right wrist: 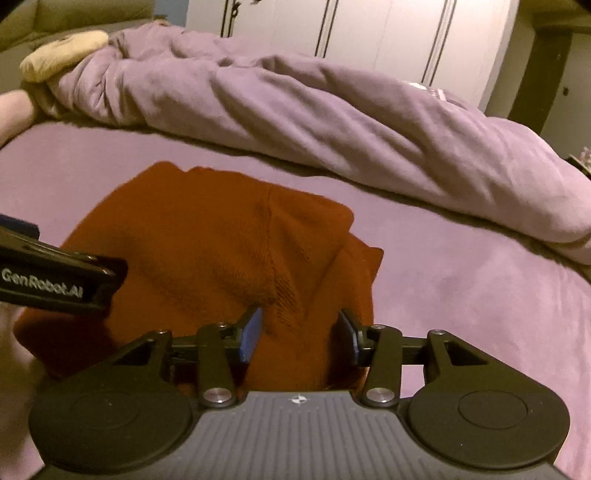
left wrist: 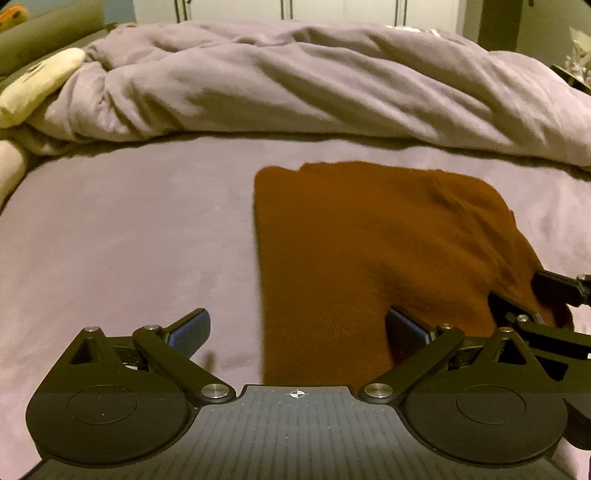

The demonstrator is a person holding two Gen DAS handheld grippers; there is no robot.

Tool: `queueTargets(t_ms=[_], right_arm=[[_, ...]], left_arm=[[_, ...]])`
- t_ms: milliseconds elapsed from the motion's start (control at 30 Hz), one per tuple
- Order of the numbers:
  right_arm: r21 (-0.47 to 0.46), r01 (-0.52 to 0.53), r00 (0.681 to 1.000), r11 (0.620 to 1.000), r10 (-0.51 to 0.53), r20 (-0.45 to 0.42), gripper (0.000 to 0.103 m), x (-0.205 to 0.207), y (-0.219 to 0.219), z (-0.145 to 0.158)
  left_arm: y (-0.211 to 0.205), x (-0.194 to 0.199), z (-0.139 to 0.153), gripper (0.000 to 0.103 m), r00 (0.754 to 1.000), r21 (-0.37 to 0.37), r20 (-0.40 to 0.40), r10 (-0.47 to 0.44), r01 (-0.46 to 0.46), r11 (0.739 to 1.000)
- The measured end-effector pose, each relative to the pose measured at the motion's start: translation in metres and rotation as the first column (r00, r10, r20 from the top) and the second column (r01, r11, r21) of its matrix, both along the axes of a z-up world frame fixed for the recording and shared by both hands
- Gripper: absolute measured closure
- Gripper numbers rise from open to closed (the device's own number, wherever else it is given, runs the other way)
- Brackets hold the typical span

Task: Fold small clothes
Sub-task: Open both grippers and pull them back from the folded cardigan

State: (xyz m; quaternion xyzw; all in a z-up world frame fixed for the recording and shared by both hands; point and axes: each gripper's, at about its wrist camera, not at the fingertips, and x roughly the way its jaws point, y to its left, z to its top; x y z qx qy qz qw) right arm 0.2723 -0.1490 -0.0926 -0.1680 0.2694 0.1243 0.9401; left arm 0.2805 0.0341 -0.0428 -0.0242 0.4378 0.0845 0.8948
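Observation:
A rust-brown knit garment [left wrist: 369,240] lies folded on the purple bed sheet [left wrist: 129,240]. My left gripper [left wrist: 299,332] is open wide over the garment's near left edge; its right finger rests on the cloth, its left finger over bare sheet. In the right wrist view the garment [right wrist: 207,251] shows a raised fold at its right side. My right gripper [right wrist: 299,332] is open, its blue pads either side of that fold's near end, not pinching it. The right gripper also shows at the right edge of the left wrist view [left wrist: 546,306].
A rumpled purple duvet [left wrist: 314,81] is heaped across the far side of the bed. A cream pillow [left wrist: 33,85] lies at the far left. White wardrobe doors [right wrist: 369,33] stand behind. The left gripper's body [right wrist: 55,280] reaches in at left.

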Motion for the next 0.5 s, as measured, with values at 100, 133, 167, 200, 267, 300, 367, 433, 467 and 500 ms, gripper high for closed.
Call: queueTargets(t_ms=[100, 133, 167, 200, 267, 300, 367, 433, 467, 500], right_arm=[[-0.005, -0.004, 1.000, 1.000, 0.004, 0.003, 0.057, 0.002, 0.001, -0.004], [-0.005, -0.004, 1.000, 1.000, 0.005, 0.007, 0.057, 0.002, 0.001, -0.005], [-0.006, -0.006, 1.000, 1.000, 0.006, 0.011, 0.057, 0.002, 0.001, -0.005], [-0.005, -0.009, 1.000, 1.000, 0.009, 0.020, 0.056, 0.000, 0.001, -0.006], [0.005, -0.010, 0.999, 1.000, 0.010, 0.035, 0.055, -0.005, -0.002, -0.006], [0.015, -0.008, 0.999, 1.000, 0.007, 0.043, 0.053, -0.010, -0.005, -0.004], [0.035, 0.003, 0.999, 0.999, -0.004, 0.048, 0.042, -0.025, -0.010, 0.003], [0.048, 0.024, 0.999, 0.999, -0.025, 0.021, 0.033, -0.045, -0.018, 0.007], [0.063, 0.035, 0.999, 0.997, -0.035, 0.009, 0.033, -0.054, -0.023, 0.007], [0.076, 0.050, 0.999, 0.996, -0.049, -0.005, 0.031, -0.065, -0.028, 0.007]], left_arm=[[0.000, 0.002, -0.006, 0.000, 1.000, -0.007, 0.002, 0.002, -0.002, 1.000], [-0.002, 0.002, -0.007, 0.000, 1.000, 0.005, 0.008, -0.002, 0.002, 1.000], [-0.004, 0.001, -0.008, 0.000, 1.000, 0.022, 0.016, -0.010, 0.009, 1.000], [-0.007, -0.001, -0.008, 0.000, 0.999, 0.047, 0.025, -0.023, 0.022, 0.999], [-0.012, -0.006, -0.004, 0.000, 0.998, 0.089, 0.029, -0.047, 0.044, 0.995], [-0.012, -0.009, 0.001, 0.000, 0.998, 0.096, 0.027, -0.055, 0.052, 0.994], [-0.012, -0.019, 0.009, 0.000, 0.999, 0.096, 0.009, -0.052, 0.051, 0.994], [-0.009, -0.034, 0.016, 0.000, 1.000, 0.068, 0.020, -0.024, 0.022, 0.997], [-0.008, -0.044, 0.019, 0.000, 1.000, 0.044, 0.020, -0.003, 0.002, 0.999], [-0.007, -0.053, 0.021, 0.000, 1.000, 0.022, 0.014, 0.011, -0.012, 1.000]])
